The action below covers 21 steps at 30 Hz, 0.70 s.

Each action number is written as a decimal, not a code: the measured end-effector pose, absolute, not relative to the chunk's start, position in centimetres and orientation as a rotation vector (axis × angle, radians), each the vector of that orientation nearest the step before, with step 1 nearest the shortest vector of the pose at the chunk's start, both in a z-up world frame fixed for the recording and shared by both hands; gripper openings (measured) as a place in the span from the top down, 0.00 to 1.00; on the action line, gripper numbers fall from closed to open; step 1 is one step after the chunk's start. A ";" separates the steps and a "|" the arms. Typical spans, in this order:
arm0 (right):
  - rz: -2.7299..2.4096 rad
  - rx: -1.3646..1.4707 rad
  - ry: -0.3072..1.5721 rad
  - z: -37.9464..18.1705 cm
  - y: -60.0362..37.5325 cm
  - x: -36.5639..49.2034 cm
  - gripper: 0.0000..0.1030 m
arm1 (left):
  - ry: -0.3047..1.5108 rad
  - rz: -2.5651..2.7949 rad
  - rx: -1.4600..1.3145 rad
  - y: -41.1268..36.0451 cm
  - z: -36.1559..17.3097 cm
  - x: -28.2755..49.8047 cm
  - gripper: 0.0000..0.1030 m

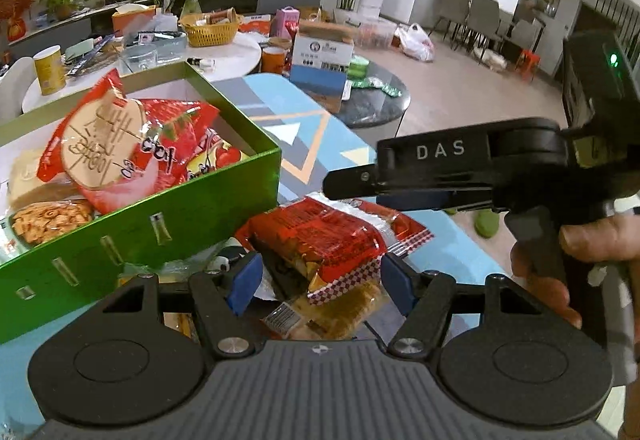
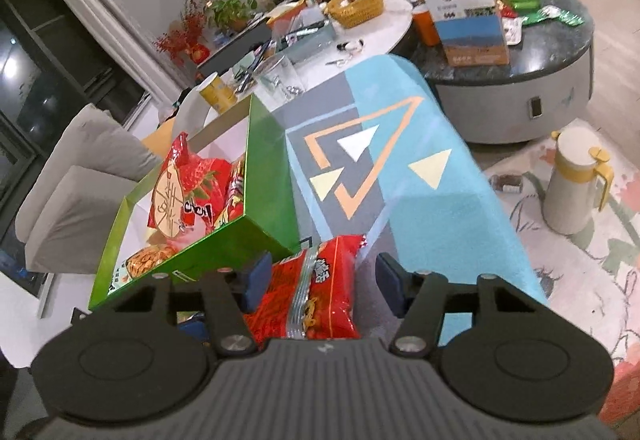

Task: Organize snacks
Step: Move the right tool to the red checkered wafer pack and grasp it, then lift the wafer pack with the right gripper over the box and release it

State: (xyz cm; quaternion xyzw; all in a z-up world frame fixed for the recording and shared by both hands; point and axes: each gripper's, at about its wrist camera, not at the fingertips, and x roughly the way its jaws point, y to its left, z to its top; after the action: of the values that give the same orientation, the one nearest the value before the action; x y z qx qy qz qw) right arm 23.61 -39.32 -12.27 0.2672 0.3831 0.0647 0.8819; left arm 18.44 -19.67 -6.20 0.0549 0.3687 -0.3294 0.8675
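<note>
The green box (image 1: 132,224) sits on the desk (image 1: 304,136), which is covered in a blue, grey and orange triangle pattern. Inside the box lie several snacks, a red strawberry-print bag (image 1: 132,144) on top and a packet of small crackers (image 1: 48,224) in its near corner. To the right of the box, a long stretch of patterned desk runs bare up to its far rounded edge; in the right wrist view the desk's right edge drops off to a floral rug (image 2: 560,280).

Just outside the box's near right corner lies a red snack packet (image 1: 320,240), among other wrappers that are partly hidden by the tools. The left tool (image 1: 316,280) hovers low over this packet, its blue pads spread wide on either side, released and gripping nothing. The right tool (image 2: 320,280) is likewise spread, with a red packet (image 2: 312,288) lying between its fingers; it seems not to be pinched, though the left pad's contact is hard to judge. In the left wrist view the right tool's body reaches in from the right of the box, level and pointing toward it, with the person's right hand (image 1: 592,240) wrapped around its handle.
</note>
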 end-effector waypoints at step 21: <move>0.165 0.490 0.714 -8.5 -37.7 20.8 0.74 | 0.607 -0.793 0.115 -19.5 -3.2 16.3 0.47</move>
State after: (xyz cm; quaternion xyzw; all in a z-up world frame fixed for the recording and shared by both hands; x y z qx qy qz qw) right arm 20.76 -37.72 -8.52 0.2370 0.3454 0.0798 0.9045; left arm 16.29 -19.53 -3.17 0.0549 0.2908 -0.3801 0.8763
